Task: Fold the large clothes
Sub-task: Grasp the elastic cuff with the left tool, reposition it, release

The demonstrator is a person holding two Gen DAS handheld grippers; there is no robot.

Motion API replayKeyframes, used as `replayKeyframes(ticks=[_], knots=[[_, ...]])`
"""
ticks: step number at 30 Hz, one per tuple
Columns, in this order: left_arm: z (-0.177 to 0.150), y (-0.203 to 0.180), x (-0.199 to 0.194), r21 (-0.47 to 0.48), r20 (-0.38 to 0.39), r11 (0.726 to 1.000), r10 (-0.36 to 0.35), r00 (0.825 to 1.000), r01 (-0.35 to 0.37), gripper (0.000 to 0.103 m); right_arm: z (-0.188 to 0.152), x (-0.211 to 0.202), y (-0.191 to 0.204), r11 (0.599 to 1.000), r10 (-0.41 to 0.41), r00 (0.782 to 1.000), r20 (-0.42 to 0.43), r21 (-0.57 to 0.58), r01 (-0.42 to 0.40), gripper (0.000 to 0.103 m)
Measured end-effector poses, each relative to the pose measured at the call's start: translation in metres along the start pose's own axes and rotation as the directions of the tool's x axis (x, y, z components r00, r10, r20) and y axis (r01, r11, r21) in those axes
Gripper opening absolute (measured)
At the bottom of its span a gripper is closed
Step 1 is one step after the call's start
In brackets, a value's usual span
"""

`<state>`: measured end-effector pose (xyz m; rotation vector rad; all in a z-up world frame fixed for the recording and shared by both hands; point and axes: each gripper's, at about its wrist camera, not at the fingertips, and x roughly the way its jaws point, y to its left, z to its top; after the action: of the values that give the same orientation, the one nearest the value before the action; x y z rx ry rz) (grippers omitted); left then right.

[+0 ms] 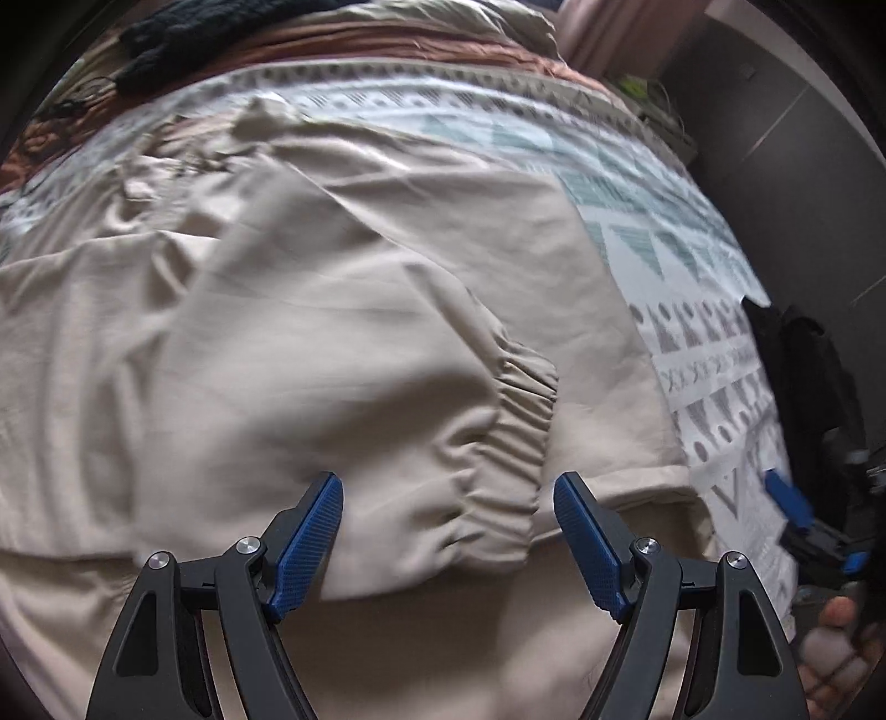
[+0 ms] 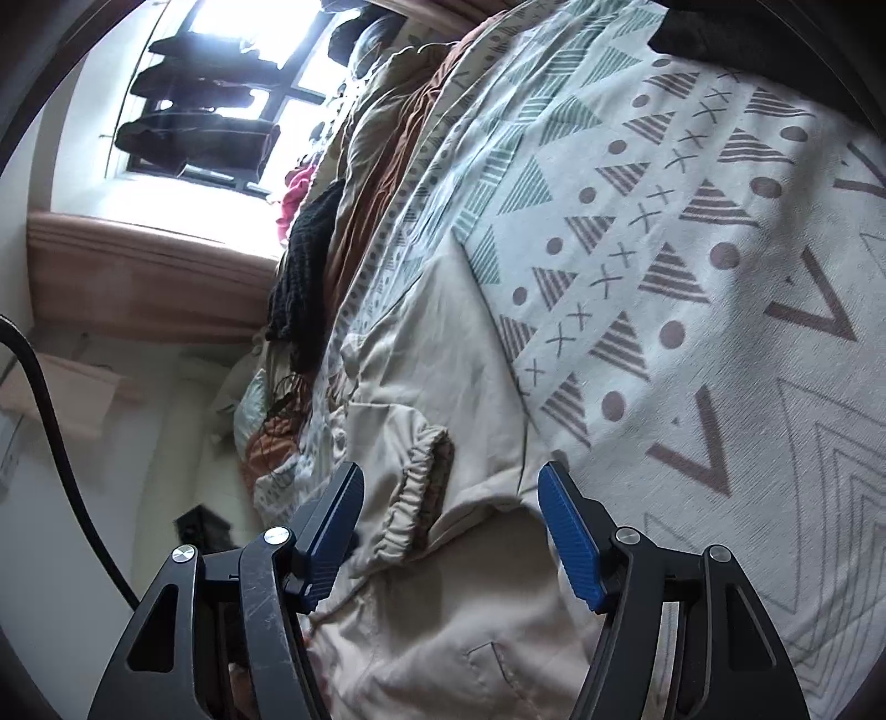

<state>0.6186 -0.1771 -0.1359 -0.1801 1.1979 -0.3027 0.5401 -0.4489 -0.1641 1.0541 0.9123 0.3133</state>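
Note:
A beige garment (image 1: 310, 310) with an elastic cuff (image 1: 515, 443) lies spread on a patterned bed sheet (image 1: 703, 354). My left gripper (image 1: 448, 498) is open just above it, its blue pads on either side of the cuff. In the right wrist view the same garment (image 2: 443, 365) and cuff (image 2: 415, 498) lie below my right gripper (image 2: 451, 493), which is open over the cloth and holds nothing. The right gripper also shows at the right edge of the left wrist view (image 1: 792, 509), over the sheet.
A brown blanket (image 1: 343, 44) and a black knit item (image 1: 183, 39) lie at the far side of the bed. A dark bag (image 1: 808, 376) sits at the bed's right edge. A window (image 2: 221, 105) and wooden sill (image 2: 149, 266) are beyond the bed.

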Motion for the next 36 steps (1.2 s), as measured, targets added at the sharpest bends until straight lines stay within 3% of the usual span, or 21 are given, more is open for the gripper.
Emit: replayKeyframes(ticks=[8,9,10,13,15,23,29,36], knots=[[-0.003,-0.019,0.039,0.129,-0.057,0.984,0.13,0.99,-0.122,0.081,0.011,-0.012,-0.003,1.0,0.016,0.999,0.035,0.013,-0.016,0.067],[-0.002,-0.02,0.039,0.134,-0.066,0.982,0.144,0.987,-0.134,0.076,0.011,-0.011,-0.003,1.0,0.015,0.999,0.034,0.017,-0.015,0.067],[0.0,-0.021,0.037,0.144,-0.073,0.977,0.172,0.982,-0.16,0.062,0.011,-0.01,-0.004,1.0,0.016,0.999,0.038,0.025,-0.017,0.067],[0.006,-0.018,0.028,0.133,-0.082,0.982,0.146,0.986,-0.135,0.038,0.012,-0.011,-0.006,0.999,0.018,0.999,0.045,0.037,-0.02,0.067],[0.012,-0.008,0.012,0.096,-0.061,0.992,0.092,0.994,-0.086,0.036,0.011,-0.01,-0.005,0.999,0.02,0.999,0.038,0.032,-0.021,0.067],[0.037,0.04,-0.075,-0.032,0.099,0.999,0.027,0.995,-0.024,0.034,-0.004,0.013,0.011,0.999,0.001,0.999,-0.04,-0.032,-0.002,0.067],[0.046,0.086,-0.147,-0.091,0.211,0.995,0.06,0.976,-0.042,0.034,-0.019,0.043,0.014,1.0,0.022,0.991,-0.129,-0.004,-0.023,0.067],[0.042,0.135,-0.177,-0.132,0.229,0.987,0.116,0.966,-0.088,0.034,-0.032,0.083,-0.006,0.998,-0.036,0.977,-0.209,0.051,0.048,0.067]])
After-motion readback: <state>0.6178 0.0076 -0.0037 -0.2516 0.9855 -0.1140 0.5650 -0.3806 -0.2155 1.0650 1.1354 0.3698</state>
